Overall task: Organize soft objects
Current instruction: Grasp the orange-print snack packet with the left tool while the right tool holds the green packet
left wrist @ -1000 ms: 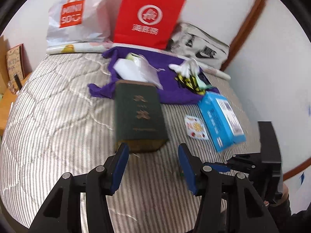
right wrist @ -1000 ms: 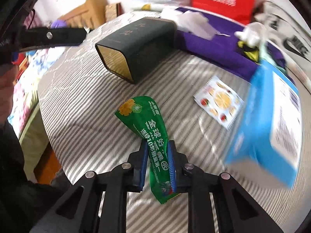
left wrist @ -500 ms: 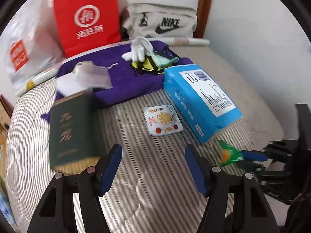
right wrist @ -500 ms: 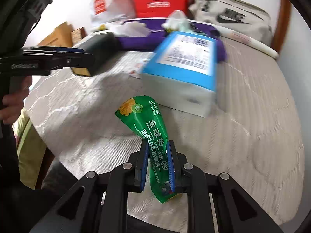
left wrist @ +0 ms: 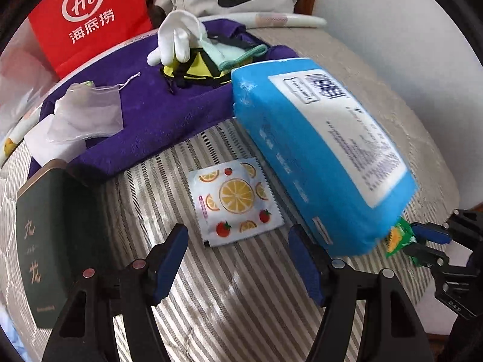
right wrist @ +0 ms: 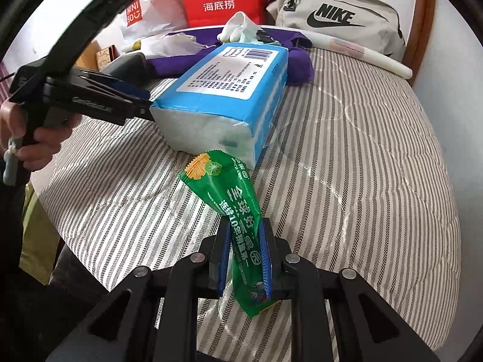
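With the right gripper (right wrist: 244, 259) clamped on the green packet (right wrist: 232, 211), the left gripper (left wrist: 238, 259) hangs wide and empty above the fruit sachet (left wrist: 234, 200) on the bed (right wrist: 377, 166); straddle it squarely, then pinch low.

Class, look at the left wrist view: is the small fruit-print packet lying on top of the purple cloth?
No. The fruit-print packet lies flat on the striped mattress, apart from the purple cloth behind it.

Black tongs (left wrist: 237, 259), blue ribbed pads (left wrist: 169, 259)
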Motion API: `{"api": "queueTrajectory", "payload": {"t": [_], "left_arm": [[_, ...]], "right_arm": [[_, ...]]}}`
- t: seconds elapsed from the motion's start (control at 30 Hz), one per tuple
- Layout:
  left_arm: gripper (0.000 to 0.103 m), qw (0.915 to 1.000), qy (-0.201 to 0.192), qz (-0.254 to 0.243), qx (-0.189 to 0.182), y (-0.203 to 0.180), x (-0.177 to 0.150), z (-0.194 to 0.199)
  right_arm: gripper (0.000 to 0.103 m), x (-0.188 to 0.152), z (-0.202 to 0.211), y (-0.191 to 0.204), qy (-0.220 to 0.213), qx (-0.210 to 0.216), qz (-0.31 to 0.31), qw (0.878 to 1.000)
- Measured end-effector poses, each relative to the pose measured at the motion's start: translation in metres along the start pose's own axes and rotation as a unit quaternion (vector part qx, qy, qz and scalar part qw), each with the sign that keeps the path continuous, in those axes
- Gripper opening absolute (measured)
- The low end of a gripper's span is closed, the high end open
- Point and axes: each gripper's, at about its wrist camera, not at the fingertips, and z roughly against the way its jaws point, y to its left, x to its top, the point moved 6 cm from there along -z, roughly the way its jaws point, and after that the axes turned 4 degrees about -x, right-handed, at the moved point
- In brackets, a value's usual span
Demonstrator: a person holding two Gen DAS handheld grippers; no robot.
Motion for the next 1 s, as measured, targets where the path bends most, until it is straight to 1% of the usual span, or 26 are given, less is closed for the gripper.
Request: {"api": "queueTrajectory", "payload": {"t": [0.1,0.17,0.23,0.3,0.4,0.53,0.57,0.6,0.63,0.73,0.8,0.93,1.0], "left_arm": [[0.067,0.9999,0.011,0.001,0.001,0.001,0.004,-0.008],[0.07,0.9997,0.015,0.001,-0.017,0.0,0.006,-0.013],[0.073,0.9995,0.018,-0.004,-0.025,-0.001,0.009,-0.017],[0.081,0.9994,0.016,-0.015,-0.027,-0.001,0.012,-0.02],[0.083,0.9992,0.01,-0.017,-0.035,0.002,0.015,-0.022],[0.083,0.9987,-0.002,-0.039,-0.034,0.002,0.017,-0.023],[0.08,0.9986,-0.006,-0.043,-0.031,0.002,0.017,-0.022],[0.07,0.9986,-0.008,-0.048,-0.021,0.003,0.019,-0.022],[0.067,0.9982,-0.011,-0.059,-0.002,0.007,0.025,-0.024],[0.058,0.9977,-0.018,-0.065,-0.005,0.006,0.026,-0.023],[0.045,0.9977,-0.025,-0.062,-0.011,0.005,0.026,-0.021],[0.039,0.9974,-0.029,-0.064,-0.013,0.003,0.019,-0.013],[0.029,0.9974,-0.031,-0.063,-0.014,0.001,0.014,-0.007]], "right_arm": [[0.018,0.0,-0.002,-0.001,0.001,0.007,0.003,1.0],[0.019,0.0,-0.003,-0.002,0.002,0.011,0.001,1.0],[0.019,0.0,-0.004,-0.002,0.003,0.015,0.005,1.0],[0.019,0.0,-0.005,-0.003,0.004,0.018,0.007,1.0],[0.019,0.001,-0.007,-0.003,0.005,0.022,0.008,1.0],[0.02,0.001,-0.007,-0.004,0.005,0.028,0.002,1.0],[0.02,0.001,-0.007,-0.004,0.005,0.028,0.002,1.0],[0.02,0.001,-0.007,-0.004,0.005,0.028,0.001,1.0],[0.02,0.001,-0.008,-0.004,0.005,0.027,0.0,1.0],[0.02,0.002,-0.008,-0.004,0.005,0.025,-0.001,1.0],[0.02,0.002,-0.008,-0.003,0.005,0.021,0.0,1.0],[0.02,0.002,-0.007,0.0,0.007,0.011,0.006,1.0],[0.02,0.001,-0.007,0.001,0.007,0.008,0.006,1.0]]}}
